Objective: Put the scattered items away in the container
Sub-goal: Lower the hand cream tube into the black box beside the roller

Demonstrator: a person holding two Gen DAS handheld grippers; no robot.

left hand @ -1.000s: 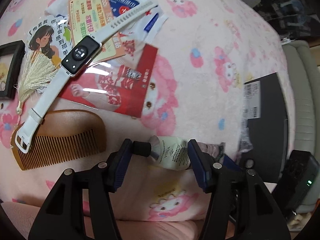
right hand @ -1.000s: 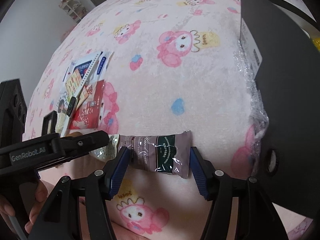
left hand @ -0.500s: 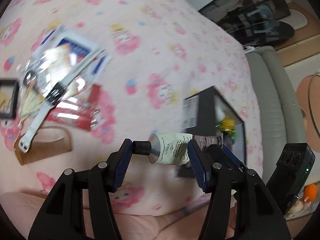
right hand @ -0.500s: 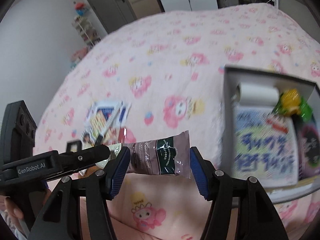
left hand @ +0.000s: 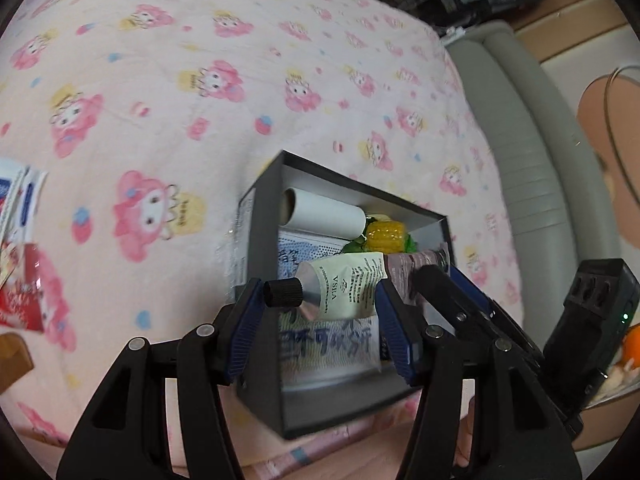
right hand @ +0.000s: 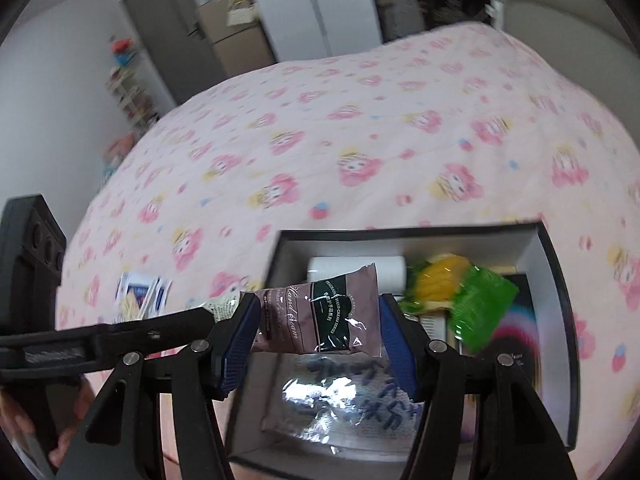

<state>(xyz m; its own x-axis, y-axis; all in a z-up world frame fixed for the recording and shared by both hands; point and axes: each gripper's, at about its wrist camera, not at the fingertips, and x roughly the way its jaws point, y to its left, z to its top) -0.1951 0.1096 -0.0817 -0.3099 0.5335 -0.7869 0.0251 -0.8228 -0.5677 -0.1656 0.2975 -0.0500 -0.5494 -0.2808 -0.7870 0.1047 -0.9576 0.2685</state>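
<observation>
Together both grippers (left hand: 320, 320) (right hand: 318, 332) (seemingly) clamp tube (left hand: 344, 290) above box (left hand: 264, 216).

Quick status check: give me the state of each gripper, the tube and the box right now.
Left gripper: shut on the tube's cap end.
Right gripper: shut on the tube's crimped end.
Tube: held level above the box, clear of its contents.
Box: open, partly filled.
</observation>
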